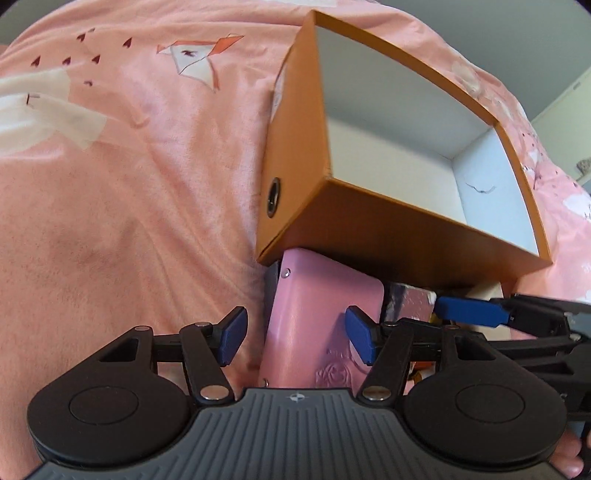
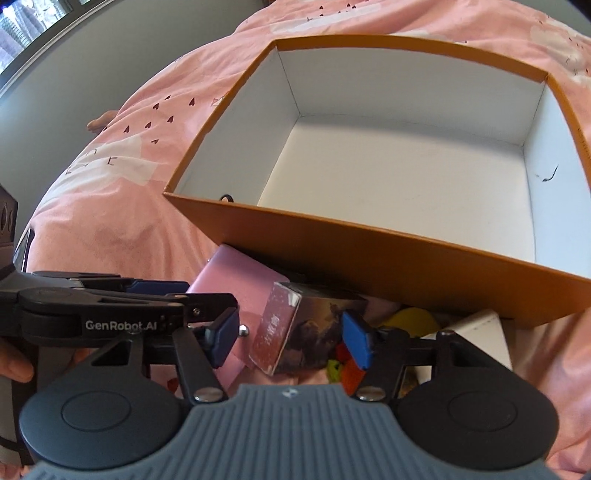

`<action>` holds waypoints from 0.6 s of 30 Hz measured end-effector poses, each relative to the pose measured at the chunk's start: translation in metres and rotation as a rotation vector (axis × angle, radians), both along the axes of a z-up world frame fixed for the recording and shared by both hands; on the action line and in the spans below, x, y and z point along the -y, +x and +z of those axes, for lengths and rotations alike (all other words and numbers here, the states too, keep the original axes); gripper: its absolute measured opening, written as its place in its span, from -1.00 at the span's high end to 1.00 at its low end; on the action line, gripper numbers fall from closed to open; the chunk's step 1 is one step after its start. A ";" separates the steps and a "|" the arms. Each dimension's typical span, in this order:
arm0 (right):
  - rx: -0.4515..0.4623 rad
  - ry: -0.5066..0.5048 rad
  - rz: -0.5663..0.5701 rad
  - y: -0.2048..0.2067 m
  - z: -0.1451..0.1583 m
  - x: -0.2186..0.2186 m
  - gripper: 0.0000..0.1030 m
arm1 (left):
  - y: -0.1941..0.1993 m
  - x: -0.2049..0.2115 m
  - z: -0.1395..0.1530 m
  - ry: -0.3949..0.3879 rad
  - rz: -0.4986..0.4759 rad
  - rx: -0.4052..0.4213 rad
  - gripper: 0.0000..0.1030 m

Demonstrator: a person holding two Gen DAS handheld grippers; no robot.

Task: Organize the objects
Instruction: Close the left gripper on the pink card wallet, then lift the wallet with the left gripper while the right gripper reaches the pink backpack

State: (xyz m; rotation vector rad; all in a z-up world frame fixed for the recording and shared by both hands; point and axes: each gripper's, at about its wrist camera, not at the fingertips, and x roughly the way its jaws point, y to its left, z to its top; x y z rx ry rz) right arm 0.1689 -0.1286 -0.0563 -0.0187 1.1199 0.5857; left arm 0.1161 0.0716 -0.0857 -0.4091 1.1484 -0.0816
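Note:
An empty orange box (image 1: 295, 155) (image 2: 406, 258) with a white inside lies on a pink bedspread (image 1: 129, 221). At its near wall is a pile of small things. My left gripper (image 1: 295, 334) is open over a pink case (image 1: 317, 314) (image 2: 240, 284); its left pad stands clear of the case's edge and its right pad overlaps the case's right side. My right gripper (image 2: 289, 338) is open around a small carton with dark reddish print (image 2: 288, 332), with a gap showing at the left pad. The right gripper's blue finger (image 1: 469, 312) shows at the right.
Behind the carton lie a colourful puzzle cube (image 2: 347, 365), a yellow thing (image 2: 410, 317) and a white thing (image 2: 480, 332). The left gripper's body (image 2: 110, 310) fills the left edge, with a person's fingers (image 2: 14, 365) on it. A window (image 2: 29, 26) is at the upper left.

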 end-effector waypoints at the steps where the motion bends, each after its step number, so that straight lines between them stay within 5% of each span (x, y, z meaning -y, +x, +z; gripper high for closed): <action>1: -0.001 0.004 -0.004 0.002 -0.001 -0.001 -0.23 | 0.001 -0.003 -0.002 -0.026 0.009 -0.007 -0.32; 4: -0.003 -0.004 -0.005 0.003 -0.007 -0.002 -0.01 | 0.001 -0.008 -0.004 -0.094 0.017 -0.015 -0.02; 7: -0.013 -0.001 -0.011 0.003 -0.011 -0.001 0.16 | -0.003 -0.003 0.004 -0.069 -0.009 -0.009 0.08; 14: 0.041 -0.024 -0.071 0.000 -0.001 0.016 0.22 | -0.018 0.003 0.020 -0.086 -0.030 0.018 0.44; 18: 0.050 -0.029 -0.108 -0.003 0.002 0.027 0.22 | -0.021 0.008 0.017 -0.105 -0.027 0.023 0.48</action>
